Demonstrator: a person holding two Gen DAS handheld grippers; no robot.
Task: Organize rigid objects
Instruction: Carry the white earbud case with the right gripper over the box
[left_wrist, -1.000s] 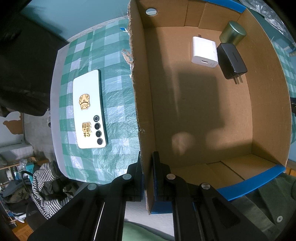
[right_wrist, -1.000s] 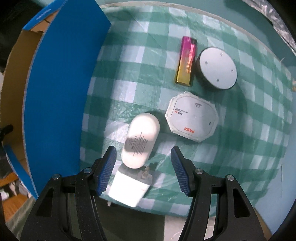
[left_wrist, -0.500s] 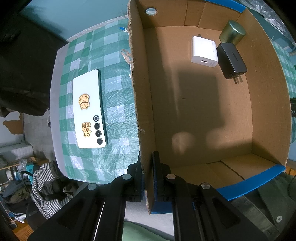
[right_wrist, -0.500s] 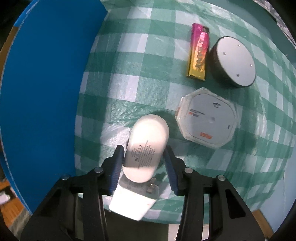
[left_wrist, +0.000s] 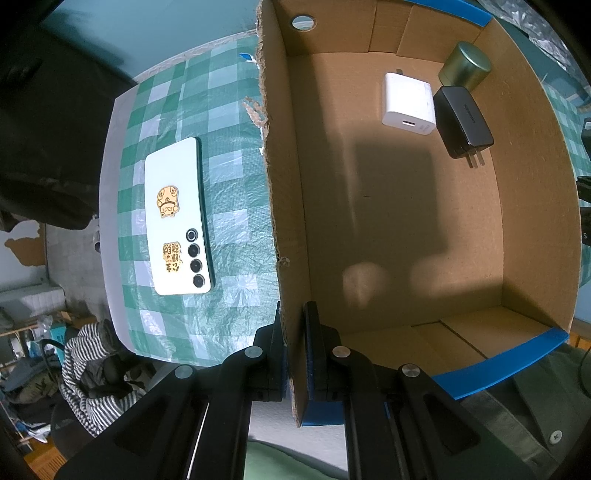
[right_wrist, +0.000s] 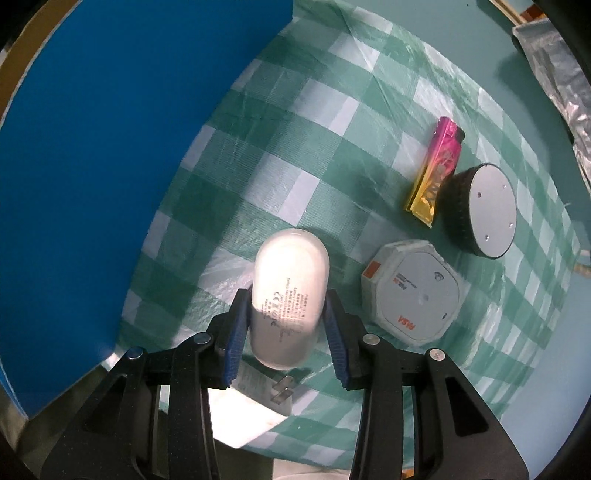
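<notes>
My left gripper (left_wrist: 295, 332) is shut on the near left wall of the cardboard box (left_wrist: 284, 206). Inside the box lie a white charger (left_wrist: 408, 103), a black charger (left_wrist: 463, 120) and a brass-coloured cylinder (left_wrist: 467, 64). My right gripper (right_wrist: 286, 325) is shut on a white oval case (right_wrist: 290, 295) and holds it above the checked cloth. A white plug adapter (right_wrist: 255, 402) lies under it. A pink and gold lighter (right_wrist: 437, 171), a round black and grey puck (right_wrist: 480, 210) and a white octagonal box (right_wrist: 412, 291) lie to the right.
A white phone (left_wrist: 177, 218) with stickers lies on the green checked cloth left of the box. The box's blue outer wall (right_wrist: 92, 166) stands left of my right gripper. The table's front edge runs close under both grippers.
My right gripper has closed on the white oval case and lifted it off the cloth, tilting the view. The left gripper and the box have not moved.
</notes>
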